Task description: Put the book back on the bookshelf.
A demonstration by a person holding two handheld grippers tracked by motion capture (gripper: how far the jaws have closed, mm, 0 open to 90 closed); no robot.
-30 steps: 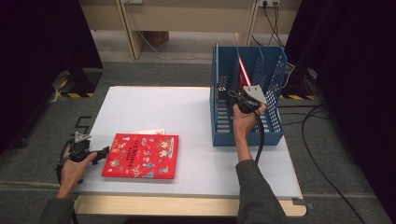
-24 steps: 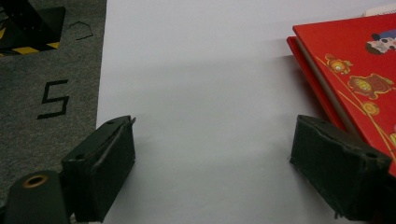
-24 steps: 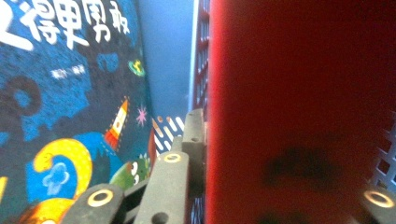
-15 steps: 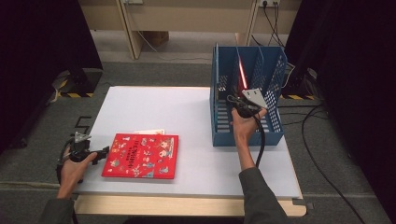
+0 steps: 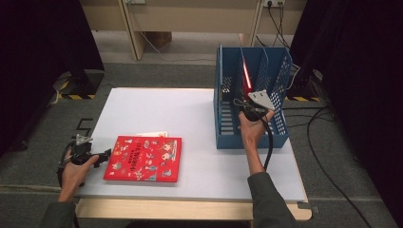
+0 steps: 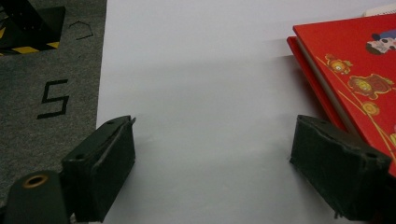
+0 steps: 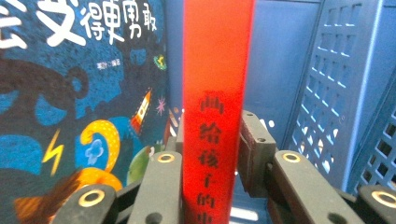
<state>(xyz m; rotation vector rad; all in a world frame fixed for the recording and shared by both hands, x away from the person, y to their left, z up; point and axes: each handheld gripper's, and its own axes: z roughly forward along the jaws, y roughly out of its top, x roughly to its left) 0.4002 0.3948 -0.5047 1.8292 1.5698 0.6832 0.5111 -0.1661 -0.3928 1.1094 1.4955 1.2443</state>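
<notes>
A tall blue file rack [image 5: 227, 129] stands at the table's right side. A thin red book [image 5: 246, 76] stands upright in it, leaning a little. My right gripper [image 5: 248, 101] reaches into the rack from the front. In the right gripper view its jaws [image 7: 210, 163] press both sides of the red spine [image 7: 215, 93]; they have just been closing on it. A blue picture book [image 7: 79, 93] stands to the left of the spine. My left gripper [image 5: 102, 156] rests open on the table, left of a flat red picture book [image 5: 145, 158], whose edge [image 6: 355, 70] lies by one jaw.
A paler book [image 5: 153, 134] peeks out from under the red picture book. The rack's perforated wall [image 7: 336, 93] stands close on the right of the spine. The white table [image 5: 161, 114] has bare room between the book and the rack. Cables lie on the floor at right.
The right hand has barely shifted at the rack, with the red book still between its jaws. The left hand has kept still.
</notes>
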